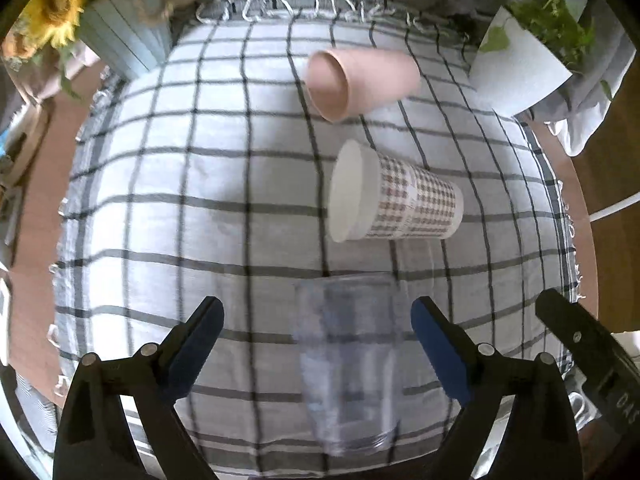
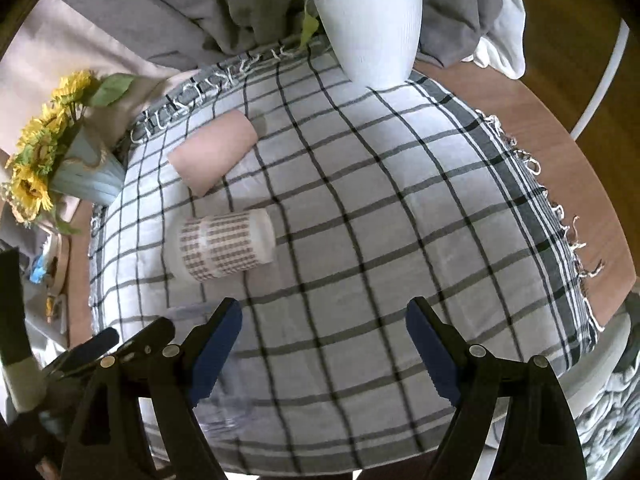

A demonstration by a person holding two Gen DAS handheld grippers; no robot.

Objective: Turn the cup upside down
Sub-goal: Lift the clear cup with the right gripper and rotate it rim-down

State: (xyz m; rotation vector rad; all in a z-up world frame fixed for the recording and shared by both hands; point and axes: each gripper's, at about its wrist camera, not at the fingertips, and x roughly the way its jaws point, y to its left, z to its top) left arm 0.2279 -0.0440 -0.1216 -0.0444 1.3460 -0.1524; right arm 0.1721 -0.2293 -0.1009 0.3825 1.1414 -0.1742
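Observation:
A clear plastic cup (image 1: 348,364) lies on its side on the checked cloth (image 1: 160,200), between the fingers of my open left gripper (image 1: 318,344) without touching them. Its rim points away from me. Beyond it a checked paper cup (image 1: 394,194) and a pink cup (image 1: 360,80) also lie on their sides. My right gripper (image 2: 324,348) is open and empty above the cloth (image 2: 400,220). In the right wrist view the checked cup (image 2: 224,244) and the pink cup (image 2: 214,152) lie to the left, and the clear cup (image 2: 224,400) shows faintly behind the left finger.
A white plant pot (image 2: 372,28) stands at the cloth's far edge. A pale blue vase with sunflowers (image 2: 86,176) stands at the far left. The round wooden table (image 2: 560,152) shows around the cloth. The right gripper's finger (image 1: 580,344) enters the left wrist view at lower right.

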